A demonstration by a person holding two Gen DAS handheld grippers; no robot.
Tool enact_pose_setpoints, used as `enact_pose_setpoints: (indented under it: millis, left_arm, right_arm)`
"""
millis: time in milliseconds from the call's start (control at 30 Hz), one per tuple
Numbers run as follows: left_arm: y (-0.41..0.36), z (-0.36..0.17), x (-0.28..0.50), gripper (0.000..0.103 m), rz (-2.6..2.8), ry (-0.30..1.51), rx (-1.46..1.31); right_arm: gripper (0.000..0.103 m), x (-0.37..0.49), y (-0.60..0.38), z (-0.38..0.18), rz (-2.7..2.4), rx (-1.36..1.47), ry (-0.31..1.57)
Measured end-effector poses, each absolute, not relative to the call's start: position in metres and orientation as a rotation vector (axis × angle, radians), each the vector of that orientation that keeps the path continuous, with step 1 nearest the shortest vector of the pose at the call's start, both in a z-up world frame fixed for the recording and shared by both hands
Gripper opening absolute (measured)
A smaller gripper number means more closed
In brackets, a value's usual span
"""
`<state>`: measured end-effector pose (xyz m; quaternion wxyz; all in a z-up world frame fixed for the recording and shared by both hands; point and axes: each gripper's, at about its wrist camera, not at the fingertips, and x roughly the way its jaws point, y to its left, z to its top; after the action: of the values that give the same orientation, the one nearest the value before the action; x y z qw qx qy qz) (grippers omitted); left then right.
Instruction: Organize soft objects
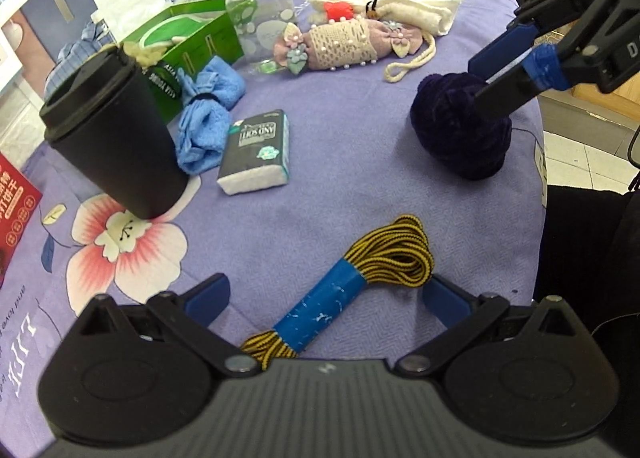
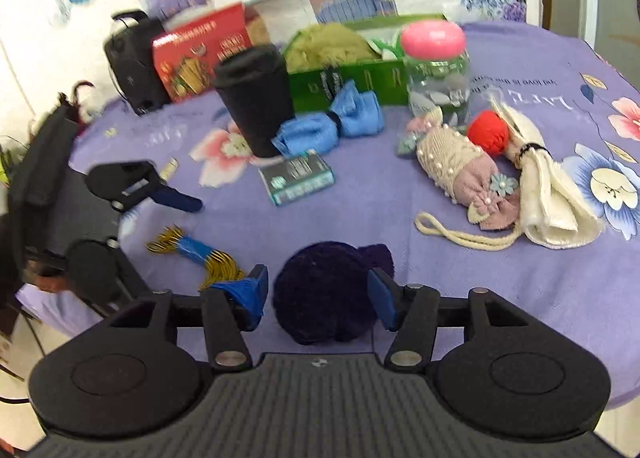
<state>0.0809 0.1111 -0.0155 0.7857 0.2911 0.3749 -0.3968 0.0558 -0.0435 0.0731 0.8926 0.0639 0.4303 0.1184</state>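
The right gripper [image 2: 318,300] stands wide around the dark purple yarn ball [image 2: 320,294], fingers seemingly not yet pressing it. Left of that ball, the left gripper [image 1: 326,296] spreads wide over the yellow-black cord bundle [image 1: 352,282] on the purple tablecloth [image 1: 340,162].

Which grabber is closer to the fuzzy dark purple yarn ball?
Right. The right gripper has the fuzzy dark purple yarn ball between its open fingers. The left gripper is off to the side, open around the yellow-and-black cord bundle with blue tape.
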Motion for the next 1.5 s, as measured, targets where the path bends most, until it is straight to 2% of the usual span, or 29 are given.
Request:
enact_pose_setpoints:
  millis: [233,267,433,533,600,733,900,967,1000,1033,1067,1100,1133,1300,1500]
  left_arm:
    - [0.109,-0.016,0.08,0.103,-0.866,0.791,0.661]
    - [0.109,-0.016,0.08,0.103,-0.868,0.792,0.659]
    - [0.111,-0.017,0.081,0.102,-0.865,0.807,0.638]
    - [0.112,-0.018,0.083,0.103,-0.869,0.811,0.63]
    - [0.112,-0.019,0.085,0.103,-0.873,0.825,0.618]
    - [0.115,-0.02,0.089,0.103,-0.884,0.85,0.587]
    - [0.116,-0.021,0.096,0.102,-0.885,0.893,0.55]
    - [0.115,-0.02,0.095,0.096,-0.892,0.905,0.552]
    - [0.114,-0.017,0.094,0.083,-0.906,0.909,0.553]
    - [0.115,-0.014,0.092,0.061,-0.921,0.911,0.547]
    - [0.114,-0.01,0.089,0.046,-0.924,0.914,0.533]
    - [0.114,-0.007,0.088,0.025,-0.918,0.923,0.51]
    - [0.114,-0.005,0.087,0.016,-0.905,0.935,0.482]
    - [0.116,0.011,0.089,0.015,-0.798,0.968,0.279]
    - [0.116,0.072,0.114,0.015,-0.703,0.854,0.141]
  right_arm:
    - [0.044,0.063,-0.047,0.066,0.226,0.205,0.928]
    - [0.047,0.067,-0.044,0.063,0.241,0.216,0.935]
    - [0.057,0.082,-0.021,0.053,0.258,0.061,0.953]
    - [0.061,0.092,-0.007,0.028,0.238,-0.069,1.029]
    - [0.066,0.088,-0.002,0.028,0.229,-0.102,0.989]
    - [0.07,0.08,-0.011,0.026,0.238,-0.038,0.94]
    - [0.071,0.068,-0.007,0.024,0.241,-0.059,0.894]
    - [0.071,0.072,-0.002,0.024,0.23,-0.084,0.894]
    - [0.071,0.073,-0.002,0.024,0.232,-0.087,0.891]
    - [0.072,0.073,-0.006,0.024,0.244,-0.074,0.887]
    - [0.066,0.072,-0.012,0.024,0.251,-0.039,0.867]
    - [0.057,0.07,-0.02,0.024,0.245,0.004,0.854]
    - [0.054,0.07,-0.026,0.025,0.249,0.029,0.848]
    - [0.052,0.062,-0.044,0.044,0.288,0.073,0.788]
    - [0.053,0.084,-0.056,0.086,0.363,0.064,0.66]
